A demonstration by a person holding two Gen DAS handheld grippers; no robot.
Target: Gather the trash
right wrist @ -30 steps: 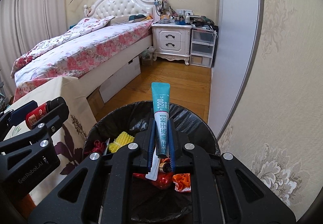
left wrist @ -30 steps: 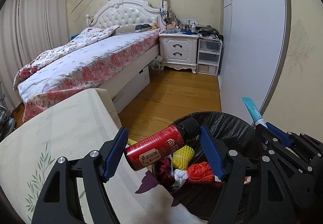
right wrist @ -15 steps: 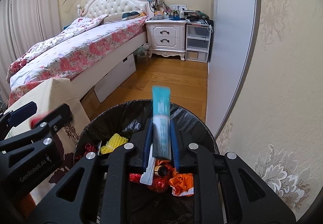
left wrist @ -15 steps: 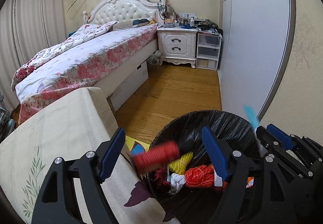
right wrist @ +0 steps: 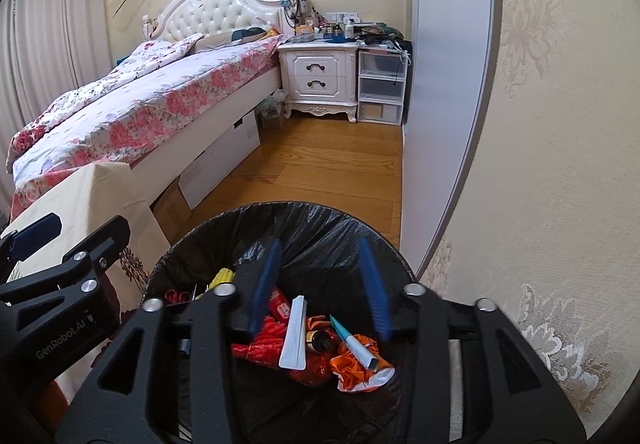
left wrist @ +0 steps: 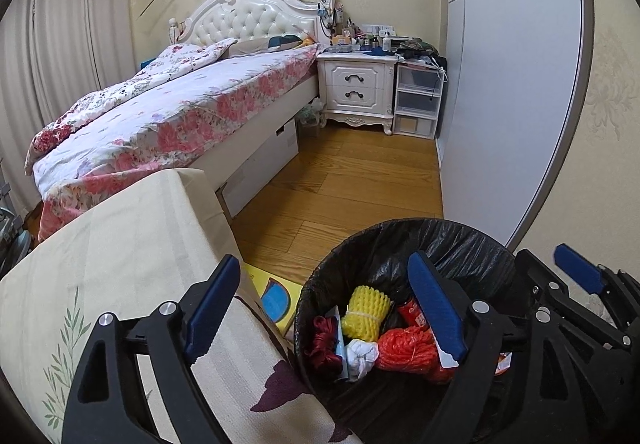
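A black-lined trash bin point(left wrist: 400, 240) point(right wrist: 248, 220) stands on the wood floor. In it lie a red bottle point(left wrist: 412, 314) point(right wrist: 280, 306), a teal tube point(right wrist: 354, 344), a yellow foam net point(left wrist: 366, 312), orange netting point(left wrist: 404, 352) and a white wrapper point(right wrist: 294, 332). My left gripper point(left wrist: 324, 314) is open and empty, straddling the bin's left rim and the table edge. My right gripper point(right wrist: 320, 284) is open and empty above the bin.
A table with a cream leaf-print cloth point(left wrist: 120, 252) is left of the bin. A yellow and blue item point(left wrist: 276, 296) lies on the floor between them. A bed point(left wrist: 168, 116), nightstand point(left wrist: 356, 88) and grey wardrobe point(left wrist: 508, 84) stand beyond.
My left gripper let go of the red bottle, which fell into the bin. My right gripper opened and the teal tube dropped into the bin.
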